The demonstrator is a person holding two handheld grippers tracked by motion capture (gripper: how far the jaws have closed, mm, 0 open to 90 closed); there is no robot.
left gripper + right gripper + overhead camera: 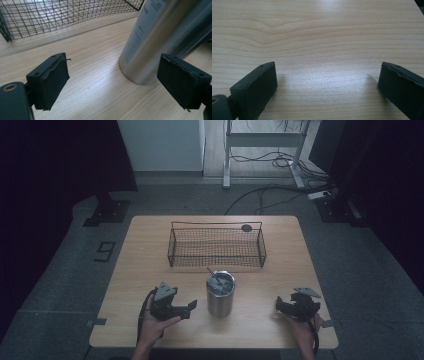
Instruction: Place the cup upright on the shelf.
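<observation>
Cylindrical brushed-steel cup point(220, 295) stood mid-table, in front of black wire-mesh basket point(216, 245). Left gripper point(186, 308) just beside it, jaws wide, empty; right gripper point(281, 305) likewise wide, over bare wood. Best approach: square jaws around cup's midsection before closing.

Your left tongs point(191, 306): black | your right tongs point(278, 304): black | cup point(220, 295): brushed silver steel, pale label with dark print | basket point(216, 246): black wire grid | counter point(150, 265): light wood, wavy grain
</observation>
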